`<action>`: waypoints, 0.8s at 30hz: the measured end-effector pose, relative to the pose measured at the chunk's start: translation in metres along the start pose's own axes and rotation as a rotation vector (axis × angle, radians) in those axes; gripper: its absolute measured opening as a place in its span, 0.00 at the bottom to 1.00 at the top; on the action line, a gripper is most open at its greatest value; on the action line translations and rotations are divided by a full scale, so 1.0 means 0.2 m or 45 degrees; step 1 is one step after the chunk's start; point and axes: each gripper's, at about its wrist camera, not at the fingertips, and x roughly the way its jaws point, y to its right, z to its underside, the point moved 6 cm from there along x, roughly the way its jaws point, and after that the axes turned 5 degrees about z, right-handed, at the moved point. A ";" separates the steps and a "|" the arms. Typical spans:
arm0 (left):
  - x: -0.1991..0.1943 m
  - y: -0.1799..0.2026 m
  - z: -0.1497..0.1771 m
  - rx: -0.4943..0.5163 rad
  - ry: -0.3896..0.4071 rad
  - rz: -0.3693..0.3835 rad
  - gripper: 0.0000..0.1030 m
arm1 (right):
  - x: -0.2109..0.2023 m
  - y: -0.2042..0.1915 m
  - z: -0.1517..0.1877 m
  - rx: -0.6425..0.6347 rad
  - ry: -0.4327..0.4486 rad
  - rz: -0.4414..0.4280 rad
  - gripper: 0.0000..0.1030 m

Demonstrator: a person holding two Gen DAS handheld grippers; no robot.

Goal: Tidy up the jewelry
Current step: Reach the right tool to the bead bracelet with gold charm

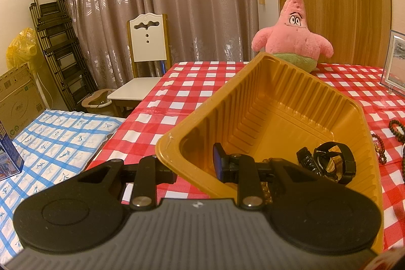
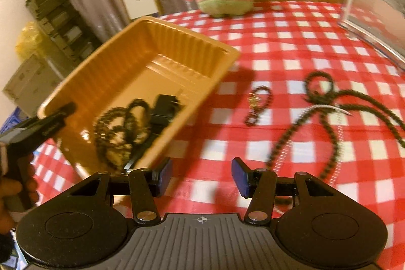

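Red-check tablecloth [image 2: 291, 47], curtain [image 1: 157, 4] behind; left tongs [image 1: 195, 166] clamp tray [image 1: 278, 103] rim, right tongs [image 2: 201, 177] half-open, empty.

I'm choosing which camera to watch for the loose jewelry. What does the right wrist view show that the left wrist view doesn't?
Only the right wrist view shows the long dark bead necklace sprawled on the tablecloth, the whole small beaded bracelet, the open, empty right gripper, and the left gripper from outside, with a hand holding it.

Only the left wrist view shows the left gripper's fingers clamped on the tray's near wall, and a blue-checked cloth.

Both show the tilted yellow tray holding dark jewelry, and the pink plush.
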 end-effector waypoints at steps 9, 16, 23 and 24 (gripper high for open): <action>0.00 -0.01 0.00 -0.004 -0.002 -0.003 0.24 | 0.00 0.16 0.01 0.009 -0.007 0.111 0.50; -0.01 -0.01 0.00 -0.006 -0.003 -0.005 0.24 | 0.06 0.22 -0.04 0.013 -0.009 0.150 0.50; -0.01 -0.02 0.01 -0.009 -0.007 -0.007 0.24 | 0.18 0.22 -0.12 0.029 0.022 0.132 0.50; -0.01 -0.02 0.01 -0.009 -0.007 -0.007 0.24 | 0.19 0.22 -0.13 0.031 0.030 0.126 0.47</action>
